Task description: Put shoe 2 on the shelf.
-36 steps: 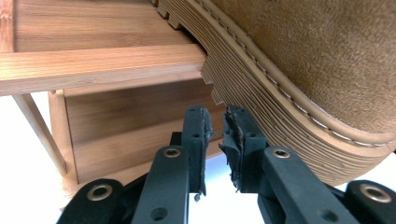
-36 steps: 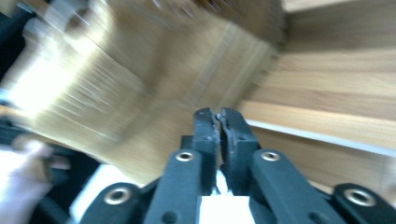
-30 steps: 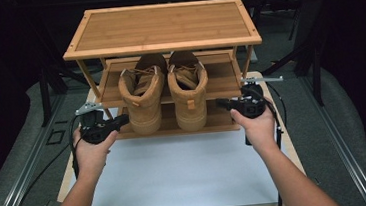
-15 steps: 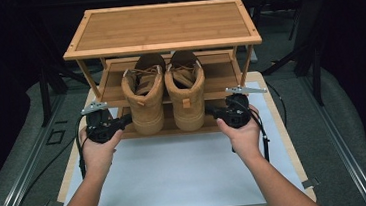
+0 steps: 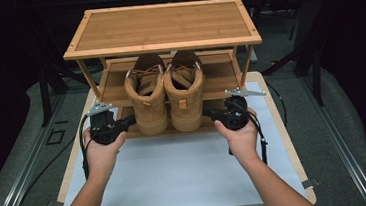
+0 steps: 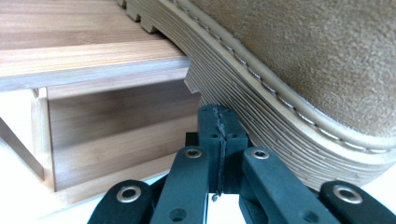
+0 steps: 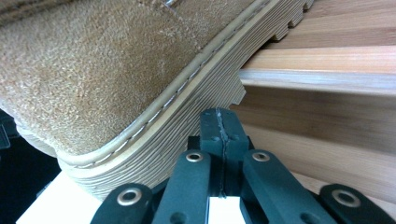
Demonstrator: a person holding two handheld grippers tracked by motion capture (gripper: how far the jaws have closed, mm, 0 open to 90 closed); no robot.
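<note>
My left gripper (image 5: 131,120) has its jaws pressed flat together, nothing pinched between them, and in the left gripper view (image 6: 219,122) the closed tips sit right under the ribbed sole of the left boot (image 6: 299,70), at the heel, so close that I cannot tell whether they touch it. My right gripper (image 5: 207,112) is the mirror of that: jaws pressed together on nothing, and in the right gripper view (image 7: 220,125) the tips sit just below the sole edge of the right boot (image 7: 102,70).

From above, my left hand (image 5: 102,150) holds its tool at the left side of the pair, pointing right toward the heel of the left boot (image 5: 146,98). My right hand (image 5: 241,135) holds its tool at the right side, pointing left at the heel of the right boot (image 5: 185,95). The two tan suede boots stand side by side, touching, heels toward me, toes pointing far, under the top board.

They rest on the lower shelf (image 5: 115,91) of a bamboo shoe rack (image 5: 162,27), and both heels overhang the shelf's near edge; the gripper views show the sole tread stepping off that wooden edge (image 6: 93,60). The rack stands at the far end of a white-topped table (image 5: 177,174), the near part of which lies bare between my forearms. A black cable (image 5: 83,157) trails from the left tool.
</note>
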